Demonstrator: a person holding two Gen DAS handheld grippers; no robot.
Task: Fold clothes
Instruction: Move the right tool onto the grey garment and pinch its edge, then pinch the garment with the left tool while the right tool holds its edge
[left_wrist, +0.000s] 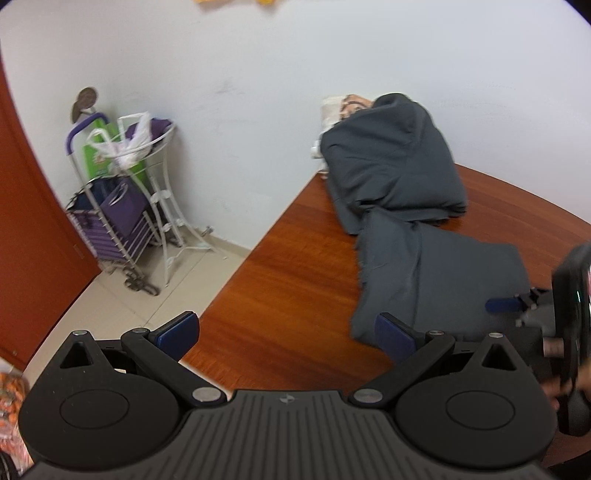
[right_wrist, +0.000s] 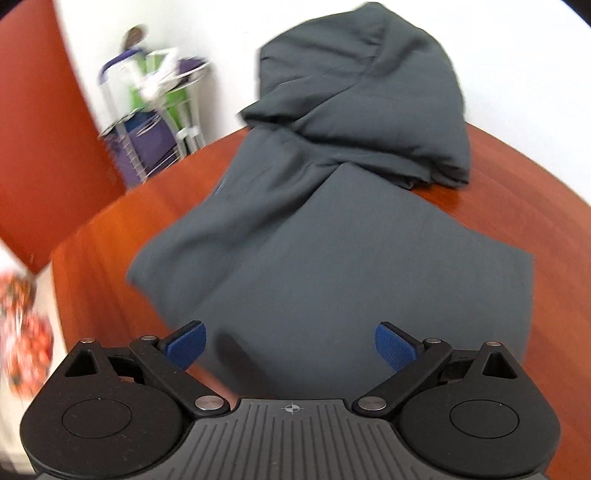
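Observation:
A dark grey garment (left_wrist: 424, 266) lies on the wooden table (left_wrist: 288, 266), its far end draped over a heap against the wall (left_wrist: 388, 155). My left gripper (left_wrist: 286, 338) is open and empty, above the table at the garment's near left corner. My right gripper shows at the right edge of the left wrist view (left_wrist: 517, 304), over the garment's near right part. In the right wrist view the right gripper (right_wrist: 290, 345) is open and empty, just above the flat near part of the garment (right_wrist: 332, 266).
A patterned cloth bundle (left_wrist: 343, 107) sits under the heap by the wall. A purple shopping trolley (left_wrist: 118, 218) and a white wire stand (left_wrist: 155, 162) with bags are in the floor corner, beside a red door (left_wrist: 33, 221). The table's left edge (left_wrist: 236, 273) drops to the tiled floor.

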